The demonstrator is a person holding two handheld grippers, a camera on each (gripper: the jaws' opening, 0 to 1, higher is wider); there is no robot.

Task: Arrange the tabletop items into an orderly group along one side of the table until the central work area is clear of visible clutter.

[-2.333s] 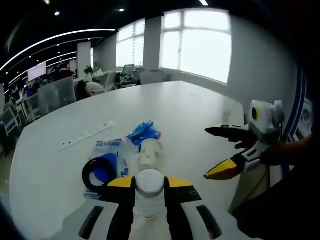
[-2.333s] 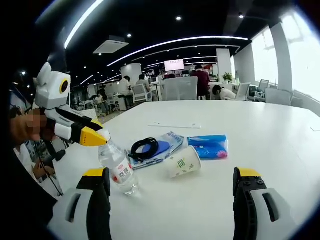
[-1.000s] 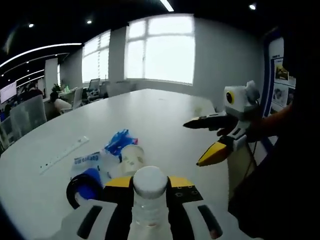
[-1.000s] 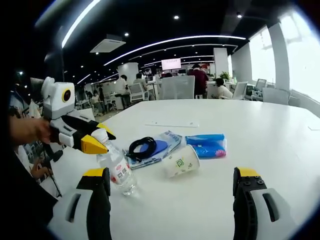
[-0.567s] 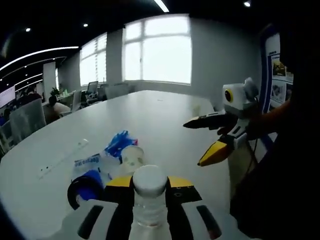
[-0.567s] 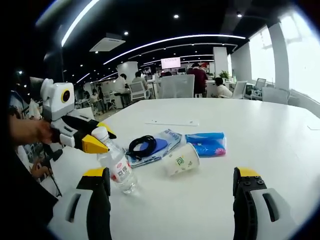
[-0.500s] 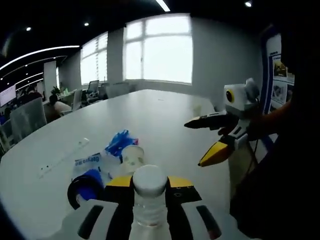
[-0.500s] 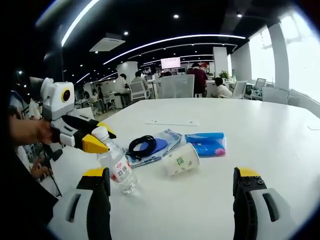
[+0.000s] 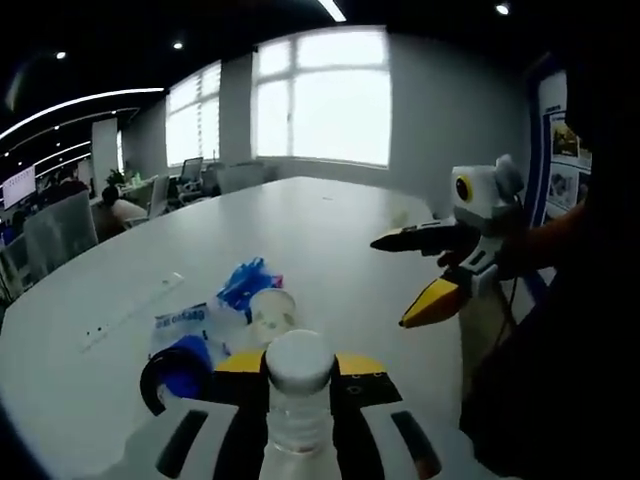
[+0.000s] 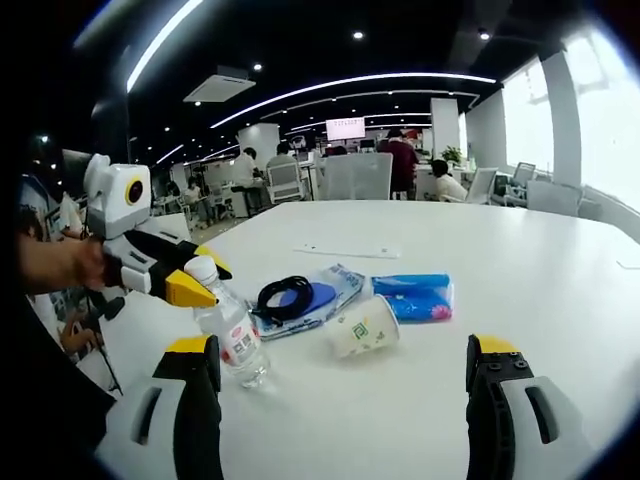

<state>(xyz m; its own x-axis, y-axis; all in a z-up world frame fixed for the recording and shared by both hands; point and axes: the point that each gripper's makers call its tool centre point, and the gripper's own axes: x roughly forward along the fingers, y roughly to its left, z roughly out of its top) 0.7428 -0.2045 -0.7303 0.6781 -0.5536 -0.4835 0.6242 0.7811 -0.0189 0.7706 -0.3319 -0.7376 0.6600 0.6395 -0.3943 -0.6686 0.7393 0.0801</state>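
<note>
From the left gripper view, the left gripper [image 9: 298, 385] clamps a water bottle [image 9: 297, 400] by its neck, above the white bench [image 9: 330, 230]. Over in the right gripper view, the right gripper [image 10: 345, 365] gapes wide near a tipped paper cup [image 10: 361, 327], blue tissue pack [image 10: 417, 299] and black cable coil [image 10: 283, 296].

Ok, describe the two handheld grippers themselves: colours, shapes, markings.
Both match: the left gripper has black tapering jaws with yellow tips on a white body, plus a yellow-ringed round lens on top. The right gripper looks the same. Seen close, their jaws show white shells with dark slots.
</note>
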